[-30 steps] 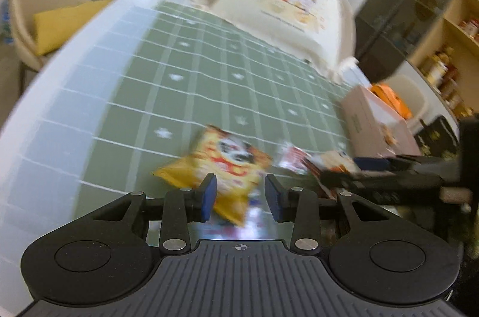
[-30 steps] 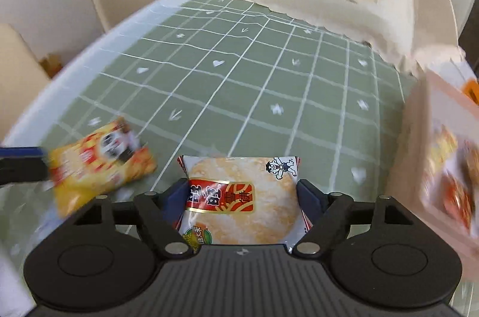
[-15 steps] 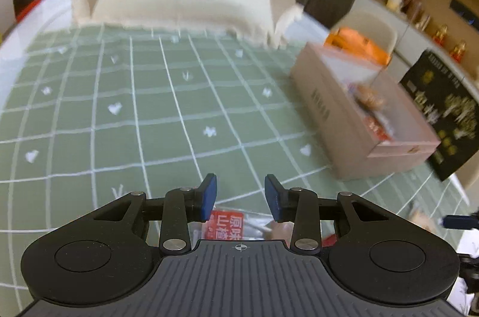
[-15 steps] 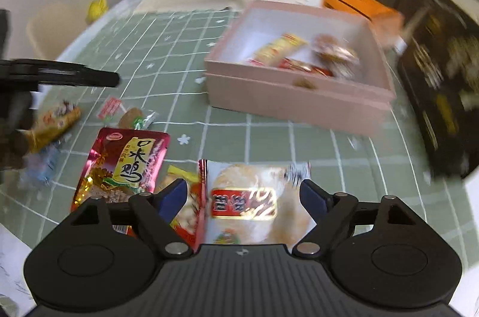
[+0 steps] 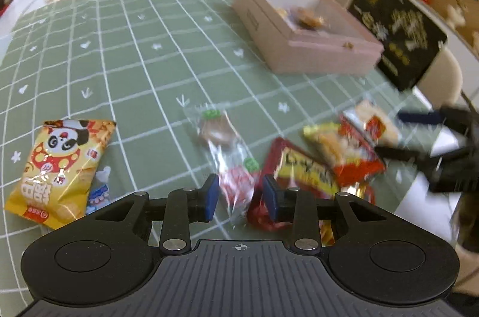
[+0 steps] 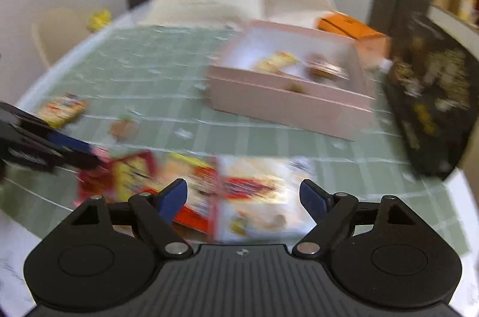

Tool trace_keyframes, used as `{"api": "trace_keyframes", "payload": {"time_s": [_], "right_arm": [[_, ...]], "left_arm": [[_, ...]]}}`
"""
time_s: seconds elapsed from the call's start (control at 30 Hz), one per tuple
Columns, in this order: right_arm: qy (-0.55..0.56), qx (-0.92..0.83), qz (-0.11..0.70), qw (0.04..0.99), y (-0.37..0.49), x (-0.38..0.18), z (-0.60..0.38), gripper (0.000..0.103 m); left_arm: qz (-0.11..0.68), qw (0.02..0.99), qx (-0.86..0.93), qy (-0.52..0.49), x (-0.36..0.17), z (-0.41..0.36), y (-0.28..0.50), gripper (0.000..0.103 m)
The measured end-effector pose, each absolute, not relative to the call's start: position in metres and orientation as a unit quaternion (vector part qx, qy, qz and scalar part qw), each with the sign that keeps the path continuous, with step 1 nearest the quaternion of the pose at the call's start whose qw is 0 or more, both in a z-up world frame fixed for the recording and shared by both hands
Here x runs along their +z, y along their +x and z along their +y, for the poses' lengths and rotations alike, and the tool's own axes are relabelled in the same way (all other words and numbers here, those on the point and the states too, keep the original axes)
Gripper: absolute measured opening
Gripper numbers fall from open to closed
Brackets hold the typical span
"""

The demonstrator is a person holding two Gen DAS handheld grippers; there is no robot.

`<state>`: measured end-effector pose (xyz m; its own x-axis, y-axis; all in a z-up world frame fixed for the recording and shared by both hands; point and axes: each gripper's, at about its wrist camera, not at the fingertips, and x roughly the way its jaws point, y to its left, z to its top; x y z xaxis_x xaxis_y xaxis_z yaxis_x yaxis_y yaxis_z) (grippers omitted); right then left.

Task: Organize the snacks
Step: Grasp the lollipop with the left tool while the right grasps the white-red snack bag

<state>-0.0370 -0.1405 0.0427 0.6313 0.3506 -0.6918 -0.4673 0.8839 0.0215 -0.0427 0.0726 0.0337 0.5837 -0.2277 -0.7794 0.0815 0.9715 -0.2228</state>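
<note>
A person's two handheld grippers work a scatter of snack packets on a dining table spread with a green grid-patterned tablecloth [image 5: 143,53]. The left gripper [image 5: 239,197] hangs low over the near edge, its blue-padded jaws narrow and, by the look of it, not yet pressing on anything; they have just been closing, with the tail of a clear-wrapped candy strip [image 5: 230,161] between them. The right gripper [image 6: 244,197] stands wide, its jaws apart on either side of a white rice-cracker packet with a red label [image 6: 257,197] that lies flat near the table's near edge; its jaws have just been opening and nothing is held.

The open pink cardboard box [image 6: 287,104], already holding a few snacks, sits toward the far right of the cloth, well apart from the pile. A yellow panda-print chip bag [image 5: 60,167] lies alone near the left edge, and a red-and-yellow foil packet [image 5: 302,170] rests just beside the candy strip.

The step in hand appears to be the left gripper's pick of the candy strip. Done well, it would centre the pads on the strip's body rather than its slippery clear edge, keep the right-hand pad off the neighbouring red packet, and close fully before lifting. Both views are blurred, so contact cannot be confirmed.
</note>
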Motion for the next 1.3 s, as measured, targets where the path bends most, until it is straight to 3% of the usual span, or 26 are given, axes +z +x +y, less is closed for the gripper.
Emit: {"api": "trace_keyframes", "payload": {"time_s": [0.2,0.3,0.53,0.87,1.0,1.03,1.1,1.13,1.3], "right_arm": [[-0.047,0.271,0.397,0.875,-0.028,0.028,-0.108,0.083],[-0.018,0.241,0.418,0.876,-0.014,0.016,-0.124,0.084],[-0.008,0.185,0.418,0.889,-0.012,0.01,-0.164,0.087],[-0.098,0.219,0.371,0.897,-0.013,0.021,-0.139,0.087],[-0.091,0.236,0.394,0.884,0.014,0.01,-0.129,0.087],[-0.091,0.237,0.403,0.879,0.018,0.007,-0.125,0.085],[-0.097,0.238,0.412,0.874,0.019,0.005,-0.117,0.06],[-0.108,0.237,0.412,0.873,0.016,0.007,-0.112,0.055],[-0.107,0.259,0.406,0.87,-0.005,0.026,-0.113,0.054]], "left_arm": [[0.443,0.889,-0.013,-0.116,0.032,0.074,-0.005,0.037],[0.447,0.89,-0.014,-0.092,0.026,0.062,0.012,0.048],[0.431,0.902,-0.021,-0.006,0.02,0.033,0.019,0.046],[0.455,0.889,-0.045,-0.027,0.025,0.035,-0.035,0.045],[0.458,0.887,-0.042,-0.04,0.026,0.037,-0.036,0.046],[0.46,0.886,-0.04,-0.041,0.026,0.036,-0.034,0.046],[0.463,0.884,-0.039,-0.041,0.027,0.034,-0.031,0.046],[0.464,0.884,-0.038,-0.041,0.026,0.033,-0.031,0.046],[0.462,0.885,-0.04,-0.04,0.025,0.032,-0.028,0.046]]}}
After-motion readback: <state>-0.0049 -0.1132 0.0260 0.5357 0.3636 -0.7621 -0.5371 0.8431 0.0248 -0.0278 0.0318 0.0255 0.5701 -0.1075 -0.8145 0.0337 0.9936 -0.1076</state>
